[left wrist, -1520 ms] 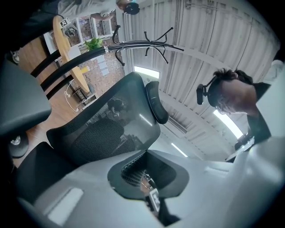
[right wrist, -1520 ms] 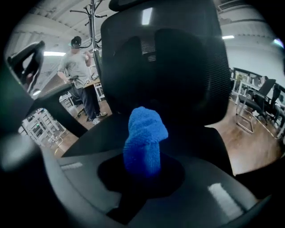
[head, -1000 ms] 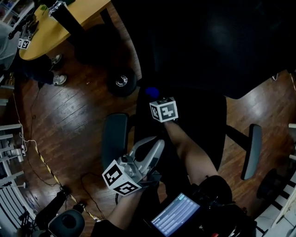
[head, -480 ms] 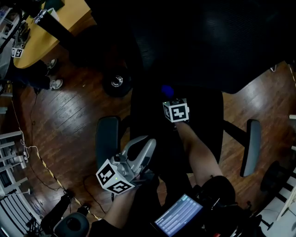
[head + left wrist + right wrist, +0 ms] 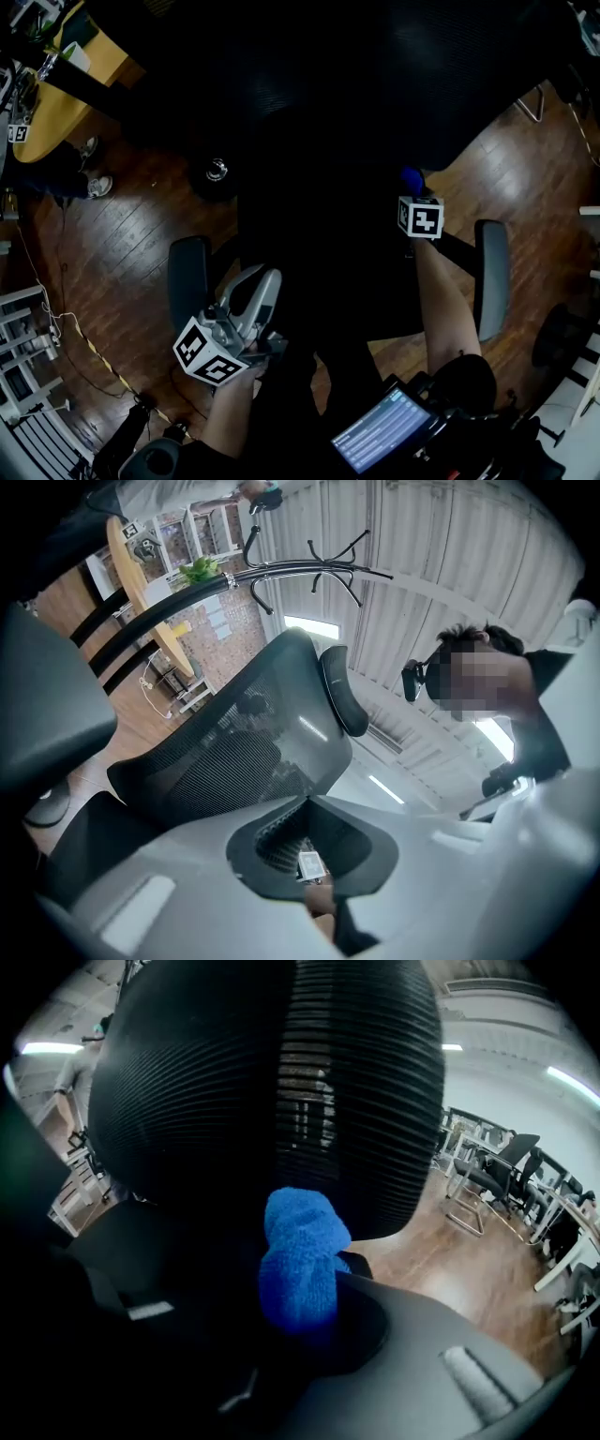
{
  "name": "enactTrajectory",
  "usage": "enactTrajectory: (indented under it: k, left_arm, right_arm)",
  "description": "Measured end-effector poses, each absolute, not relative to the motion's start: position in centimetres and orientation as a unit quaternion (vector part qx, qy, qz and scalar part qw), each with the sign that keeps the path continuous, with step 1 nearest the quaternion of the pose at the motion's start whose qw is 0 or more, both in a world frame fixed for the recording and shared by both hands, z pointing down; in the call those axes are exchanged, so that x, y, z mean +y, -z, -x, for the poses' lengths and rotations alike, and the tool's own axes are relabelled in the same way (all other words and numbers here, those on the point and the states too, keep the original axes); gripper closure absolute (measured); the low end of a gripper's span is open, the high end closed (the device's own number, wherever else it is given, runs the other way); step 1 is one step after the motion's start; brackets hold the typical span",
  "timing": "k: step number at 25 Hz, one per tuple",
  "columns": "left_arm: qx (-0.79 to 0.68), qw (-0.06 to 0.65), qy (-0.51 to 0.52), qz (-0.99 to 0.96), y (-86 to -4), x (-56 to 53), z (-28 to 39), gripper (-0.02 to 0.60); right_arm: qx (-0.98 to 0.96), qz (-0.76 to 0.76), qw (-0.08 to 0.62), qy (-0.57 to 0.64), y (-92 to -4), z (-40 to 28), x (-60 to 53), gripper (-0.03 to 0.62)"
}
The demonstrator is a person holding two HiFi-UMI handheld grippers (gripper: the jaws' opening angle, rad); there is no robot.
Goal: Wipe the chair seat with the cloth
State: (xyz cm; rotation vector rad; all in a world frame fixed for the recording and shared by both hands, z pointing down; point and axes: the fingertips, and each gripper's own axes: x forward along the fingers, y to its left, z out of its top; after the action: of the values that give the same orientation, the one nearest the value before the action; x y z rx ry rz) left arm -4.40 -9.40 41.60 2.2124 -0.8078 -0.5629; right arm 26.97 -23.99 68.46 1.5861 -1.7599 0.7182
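Right gripper [image 5: 302,1309] pinches the blue cloth [image 5: 300,1246] between its jaws.

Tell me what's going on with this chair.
A person stands over a black office chair with a gripper in each hand. The right gripper is shut on a blue cloth and holds it at the right side of the seat, near the right armrest. It is too dark to tell whether the cloth touches the seat. The left gripper is shut and empty, held by the left armrest.
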Motion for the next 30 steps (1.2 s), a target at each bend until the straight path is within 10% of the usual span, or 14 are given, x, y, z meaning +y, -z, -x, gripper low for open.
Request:
enactTrajectory:
  k: [8,22,30]
  left_arm:
    - [-0.313,0.350,0.223,-0.854,-41.0,-8.4,3.2,0.589]
    - [-0.338,0.339,0.238,-0.845,-39.4,-7.3,6.4,0.589]
    - [-0.335,0.343,0.235,-0.845,-40.1,-6.6,7.5,0.589]
  right_arm:
    - [-0.701,-0.591,0.310,-0.253,-67.3,-26.4,-23.4,0.549]
    - [-0.829,-0.375,0.219,-0.352,-66.3,7.8,-19.7,0.549]
    - [-0.834,-0.365,0.235,-0.341,-68.5,10.6,-17.7,0.549]
